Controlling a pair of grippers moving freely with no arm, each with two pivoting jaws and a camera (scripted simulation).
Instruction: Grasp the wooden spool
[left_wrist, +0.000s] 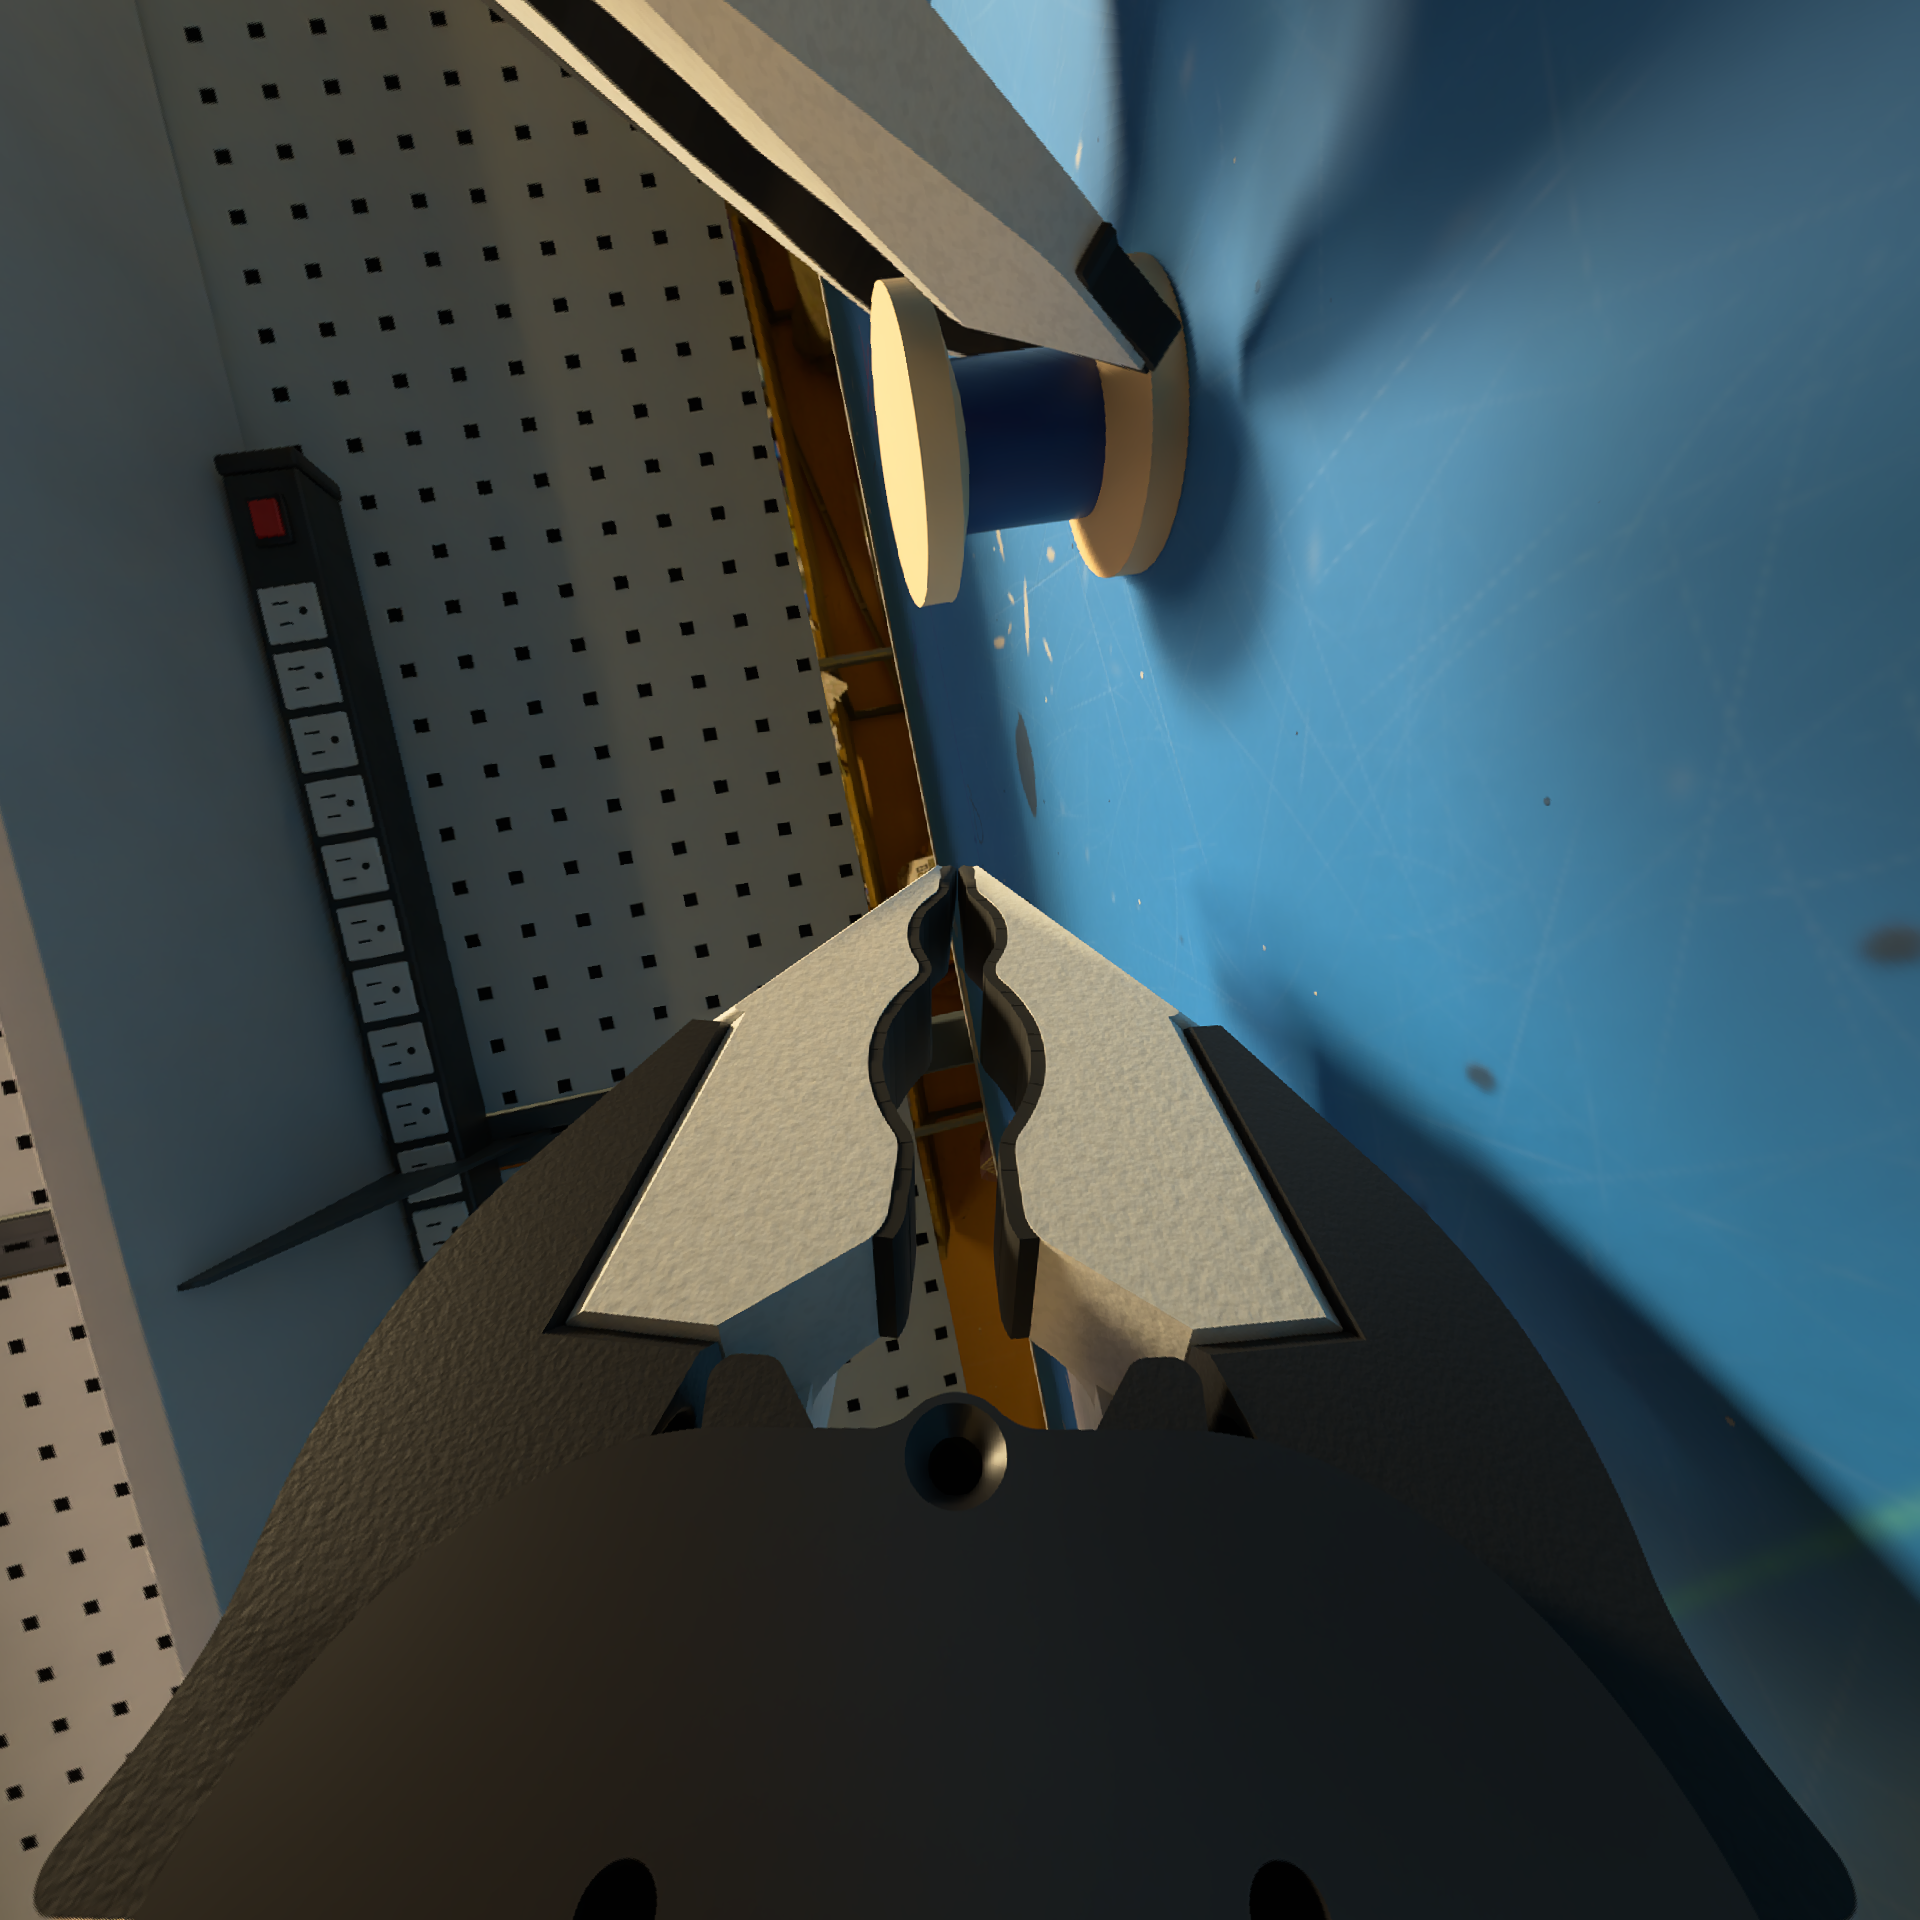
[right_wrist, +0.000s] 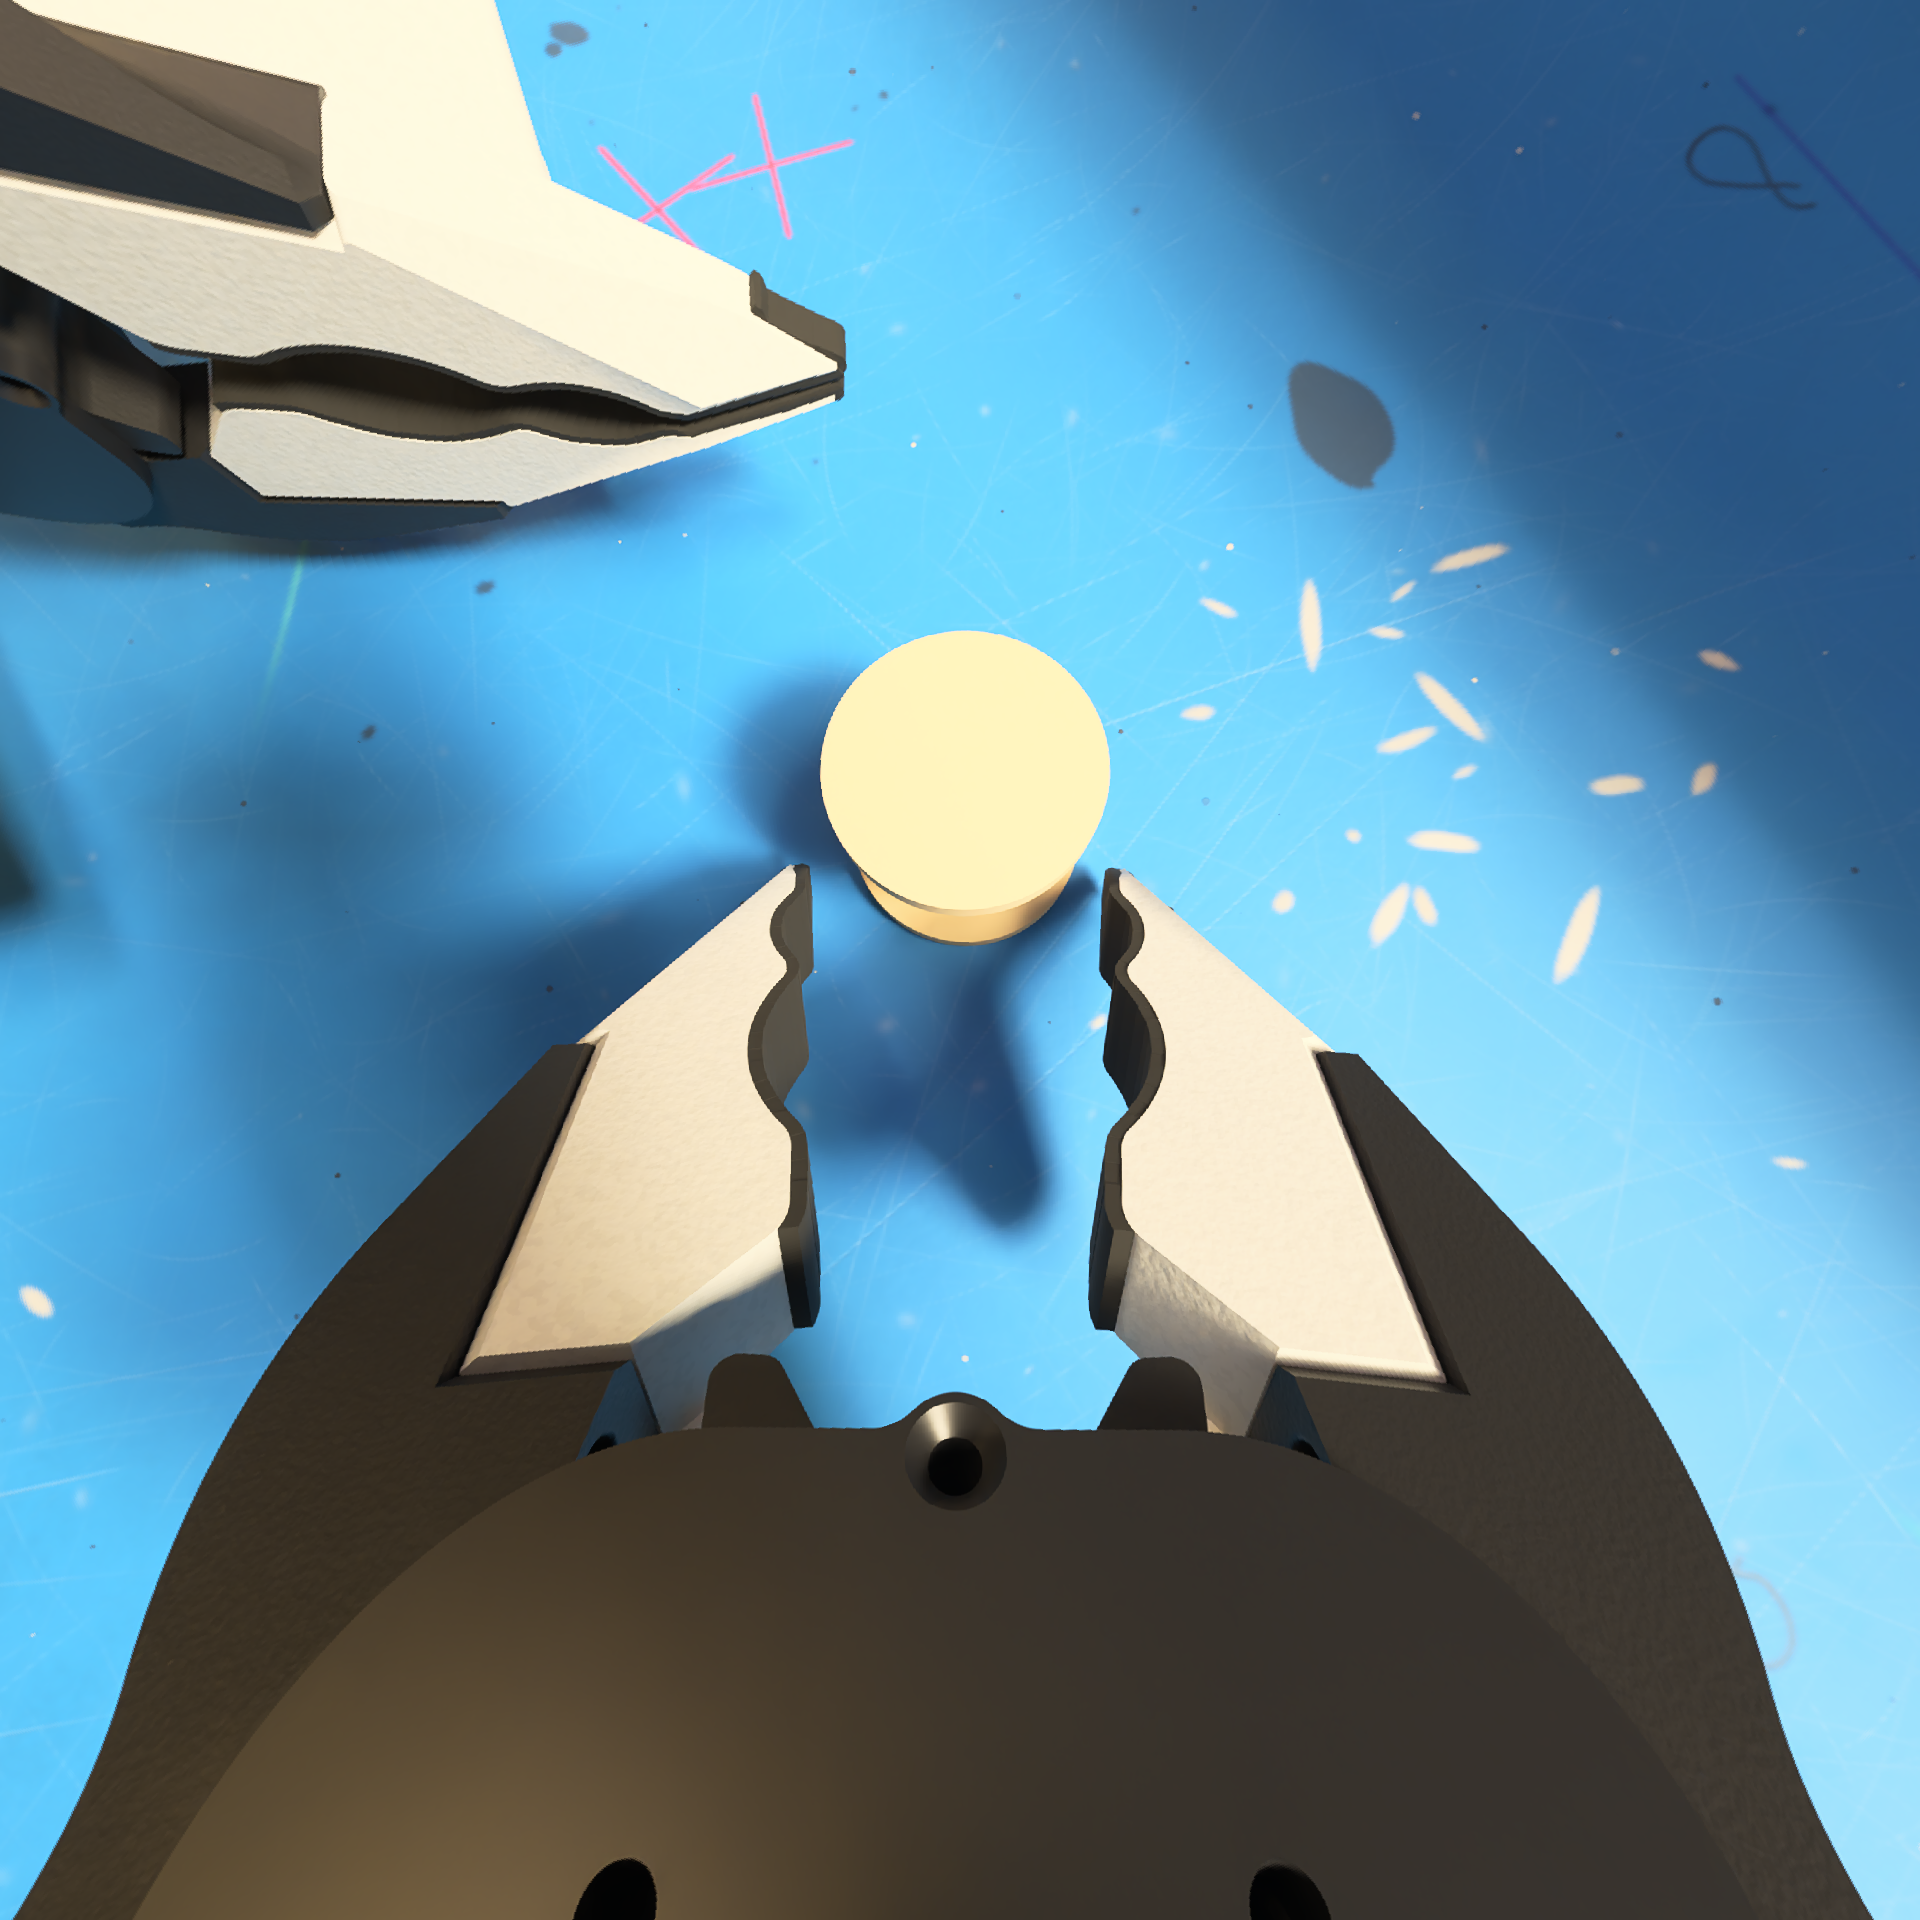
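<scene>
The wooden spool (right_wrist: 964, 769) stands upright on the blue mat (right_wrist: 1351, 1039), seen from above as a pale round top flange. In the left wrist view the spool (left_wrist: 1023, 431) shows pale flanges and a dark blue core. My right gripper (right_wrist: 956, 883) is open, its fingertips just short of the spool, one to each side, not touching it. In the left wrist view a finger of the right gripper (left_wrist: 831, 156) reaches down beside the spool. My left gripper (left_wrist: 956, 873) is shut and empty, apart from the spool; it also shows at the upper left of the right wrist view (right_wrist: 831, 364).
A white pegboard wall (left_wrist: 540, 520) with a black power strip (left_wrist: 343, 831) stands behind the table edge (left_wrist: 862, 675). The mat (left_wrist: 1455, 831) carries scratches, pale flecks (right_wrist: 1444, 707), pink marks (right_wrist: 748, 166) and a dark stain (right_wrist: 1340, 421).
</scene>
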